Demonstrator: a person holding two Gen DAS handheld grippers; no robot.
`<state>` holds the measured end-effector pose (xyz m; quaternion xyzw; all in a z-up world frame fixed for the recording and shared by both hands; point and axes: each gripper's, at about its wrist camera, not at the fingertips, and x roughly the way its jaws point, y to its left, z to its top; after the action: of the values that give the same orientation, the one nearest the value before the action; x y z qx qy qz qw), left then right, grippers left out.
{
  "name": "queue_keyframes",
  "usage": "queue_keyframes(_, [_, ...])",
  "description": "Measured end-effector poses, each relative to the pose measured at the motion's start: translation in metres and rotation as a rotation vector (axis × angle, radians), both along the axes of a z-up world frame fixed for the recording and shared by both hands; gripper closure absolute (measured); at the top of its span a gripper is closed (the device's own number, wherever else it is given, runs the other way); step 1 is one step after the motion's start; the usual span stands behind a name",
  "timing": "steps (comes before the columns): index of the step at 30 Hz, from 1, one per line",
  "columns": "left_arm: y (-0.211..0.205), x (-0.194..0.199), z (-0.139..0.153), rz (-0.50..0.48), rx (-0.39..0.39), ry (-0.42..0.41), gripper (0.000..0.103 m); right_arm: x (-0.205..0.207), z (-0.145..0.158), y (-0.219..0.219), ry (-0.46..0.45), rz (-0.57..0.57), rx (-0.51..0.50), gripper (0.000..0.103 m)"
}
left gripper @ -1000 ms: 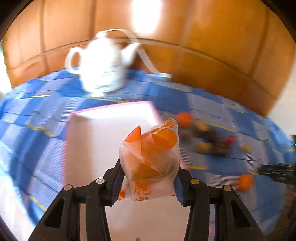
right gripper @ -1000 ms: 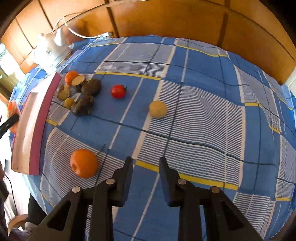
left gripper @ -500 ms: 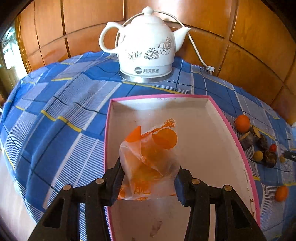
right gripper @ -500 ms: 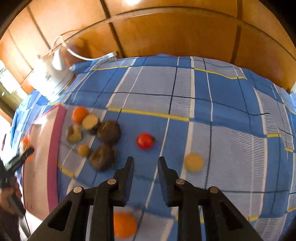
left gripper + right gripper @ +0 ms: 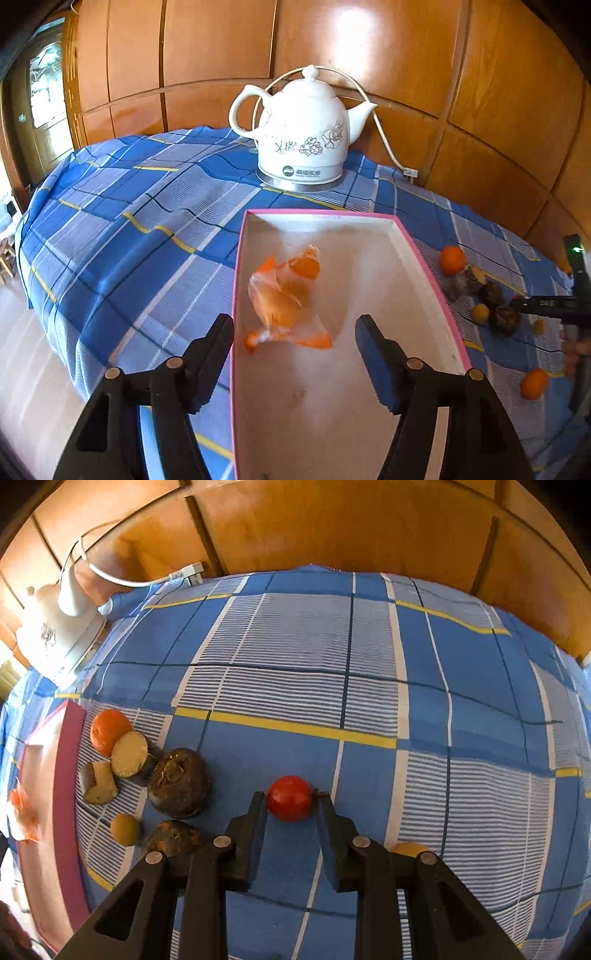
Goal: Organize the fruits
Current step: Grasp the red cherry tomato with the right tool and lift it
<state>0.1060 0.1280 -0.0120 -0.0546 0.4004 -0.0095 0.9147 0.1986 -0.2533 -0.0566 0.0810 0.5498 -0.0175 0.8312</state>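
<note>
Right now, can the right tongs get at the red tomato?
Probably yes. The right tongs are open with a finger on either side of the red tomato, and nothing lies between them. The brown root sits off to the left, apart from it. Whether the pads already touch is unclear.

home | wood-panelled wall [image 5: 369, 55] | plaid tablecloth [image 5: 295, 664] | electric kettle [image 5: 303, 136]
</note>
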Motion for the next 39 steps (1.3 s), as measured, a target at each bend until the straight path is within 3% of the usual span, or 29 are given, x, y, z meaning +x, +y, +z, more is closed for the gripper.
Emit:
queue_keyframes(8, [-0.022, -0.031, 0.002, -0.026, 0.008, 0.005, 0.03, -0.015, 0.005, -0.001, -0.035, 0.007, -0.021, 0.076])
queue_keyframes(15, [-0.029, -0.048, 0.004, -0.01, 0.003, 0.006, 0.028, -0.046, 0.03, 0.006, -0.127, 0.041, -0.007, 0.077])
queue_keyframes(20, [-0.022, -0.057, 0.007, 0.036, 0.003, -0.007, 0.028, -0.073, 0.055, 0.033, -0.205, 0.145, 0.027, 0.077])
queue_keyframes(26, [-0.015, -0.066, 0.013, 0.066, -0.001, -0.032, 0.024, -0.092, 0.071, 0.089, -0.235, 0.34, 0.122, 0.077])
queue_keyframes(32, [-0.01, -0.068, 0.017, 0.08, -0.005, -0.044, 0.024, -0.106, 0.071, 0.151, -0.228, 0.496, 0.171, 0.076])
queue_keyframes(39, [0.0, -0.063, 0.015, 0.11, -0.003, -0.032, 0.021, -0.109, 0.056, 0.182, -0.199, 0.546, 0.163, 0.076])
